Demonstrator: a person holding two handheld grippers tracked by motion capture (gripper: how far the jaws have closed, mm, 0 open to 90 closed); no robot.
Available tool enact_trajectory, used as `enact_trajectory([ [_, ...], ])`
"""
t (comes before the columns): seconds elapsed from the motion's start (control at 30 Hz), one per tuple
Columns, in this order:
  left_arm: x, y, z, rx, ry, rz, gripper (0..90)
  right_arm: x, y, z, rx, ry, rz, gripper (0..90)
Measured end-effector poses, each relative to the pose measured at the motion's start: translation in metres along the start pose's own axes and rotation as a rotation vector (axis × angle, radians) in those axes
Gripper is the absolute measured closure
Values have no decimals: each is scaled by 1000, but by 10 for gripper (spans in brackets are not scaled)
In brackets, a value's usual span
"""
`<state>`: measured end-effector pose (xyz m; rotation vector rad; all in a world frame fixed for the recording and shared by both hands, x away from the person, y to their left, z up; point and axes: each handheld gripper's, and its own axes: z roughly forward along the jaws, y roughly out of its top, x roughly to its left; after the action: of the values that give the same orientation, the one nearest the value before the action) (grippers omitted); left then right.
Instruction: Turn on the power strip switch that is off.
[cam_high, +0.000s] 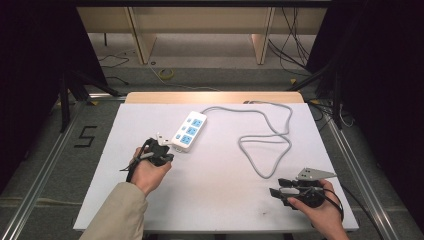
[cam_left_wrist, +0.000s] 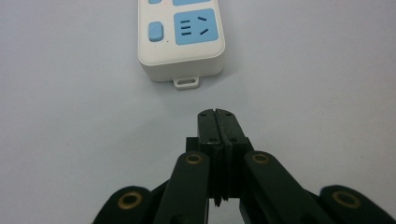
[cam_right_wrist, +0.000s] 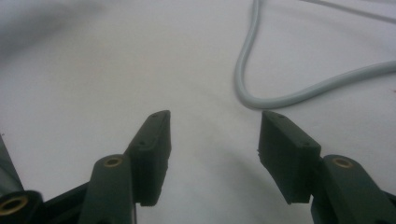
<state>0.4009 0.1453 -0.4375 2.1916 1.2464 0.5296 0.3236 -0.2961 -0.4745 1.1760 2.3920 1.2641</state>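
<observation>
Jaws of the left gripper (cam_left_wrist: 217, 114) are pressed together with nothing between them, as the left gripper view shows; they point at the near end of a white power strip (cam_left_wrist: 180, 39) with blue sockets, a small mounting tab at its edge, and bare white table (cam_left_wrist: 70, 116) between tips and strip; jaws of the right gripper (cam_right_wrist: 215, 135) stand wide apart and empty in the right gripper view, over the table, with a loop of grey cable (cam_right_wrist: 261, 88) lying just beyond them. From the high view the whole layout appears: the power strip (cam_high: 190, 131) lies slantwise left of the table's middle, its cable (cam_high: 270, 140) running off to the right and back in loose loops; the left gripper (cam_high: 161, 150) sits just beside the strip's near end, held in the left hand (cam_high: 149, 172); the right gripper (cam_high: 280, 189) rests near the table's (cam_high: 210, 200) front right corner in the right hand (cam_high: 320, 210), well apart from the strip; a small white piece by the left gripper is too small to identify.
</observation>
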Motion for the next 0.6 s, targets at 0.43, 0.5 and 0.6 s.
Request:
enact_trajectory([
  [0.43,2,7,6,-3,5,-12,896,0,0,0,0,2,-2,450],
  [0.5,3,8,7,0,6,-9,896,0,0,0,0,3,-1,449],
  [0.6,3,9,7,-4,6,-14,896,0,0,0,0,3,-1,449],
])
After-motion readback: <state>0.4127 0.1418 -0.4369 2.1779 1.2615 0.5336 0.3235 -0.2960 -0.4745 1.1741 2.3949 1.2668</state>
